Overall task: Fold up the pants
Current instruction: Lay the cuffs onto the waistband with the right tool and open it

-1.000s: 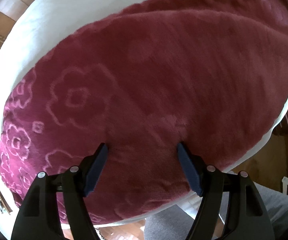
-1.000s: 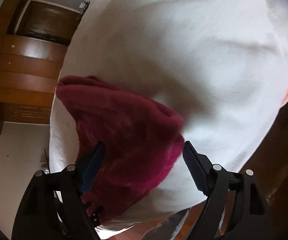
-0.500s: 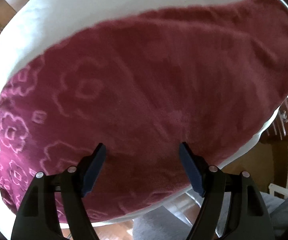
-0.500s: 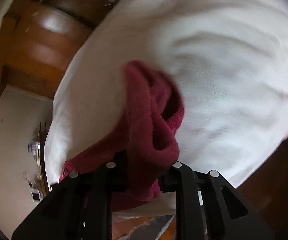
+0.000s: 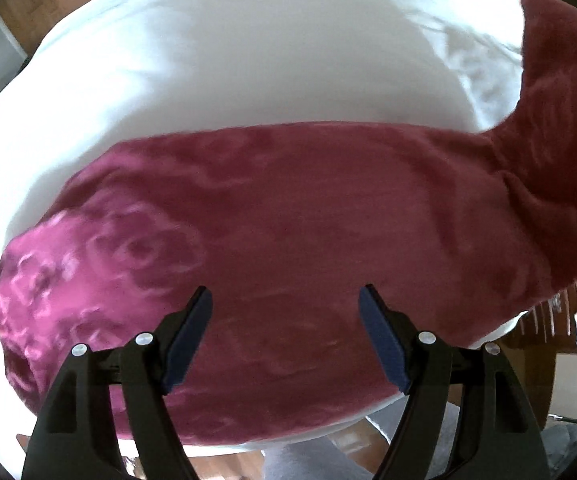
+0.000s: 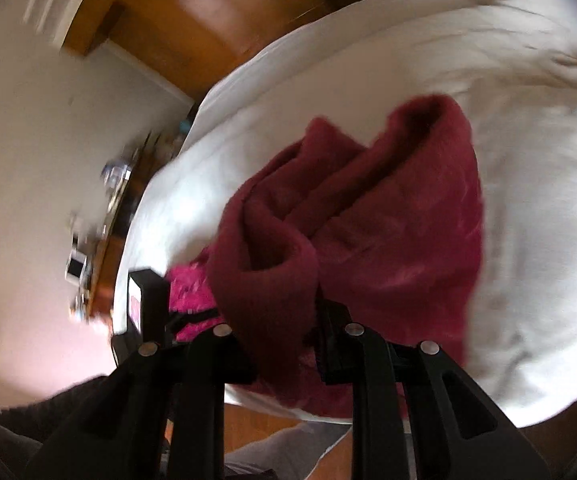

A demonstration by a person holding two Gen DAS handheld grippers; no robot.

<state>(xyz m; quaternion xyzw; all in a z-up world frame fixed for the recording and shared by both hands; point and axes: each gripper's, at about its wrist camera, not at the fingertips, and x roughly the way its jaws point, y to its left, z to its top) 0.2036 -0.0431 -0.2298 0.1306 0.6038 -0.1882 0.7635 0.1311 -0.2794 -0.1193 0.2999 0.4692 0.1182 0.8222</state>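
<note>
Dark red fleece pants [image 5: 308,220] with a pale flower print lie along the near edge of a white bed [image 5: 228,60]. Their right end rises off the bed at the far right. My left gripper [image 5: 284,308] hovers open and empty just above the middle of the pants. My right gripper [image 6: 276,312] is shut on the bunched end of the pants [image 6: 272,272] and holds it lifted above the bed [image 6: 528,160]. The rest of the lifted cloth hangs in folds ahead of the fingers.
A wooden wardrobe [image 6: 208,20] stands beyond the bed's far side, with a cluttered shelf [image 6: 108,200] by the wall. The left gripper's body [image 6: 144,300] shows at lower left in the right wrist view. A dark wooden chair [image 5: 560,320] stands by the bed's right edge.
My right gripper closed on the end of the pants and lifted it up off the bed. My left gripper drew back a little, still open, so more white bed shows.
</note>
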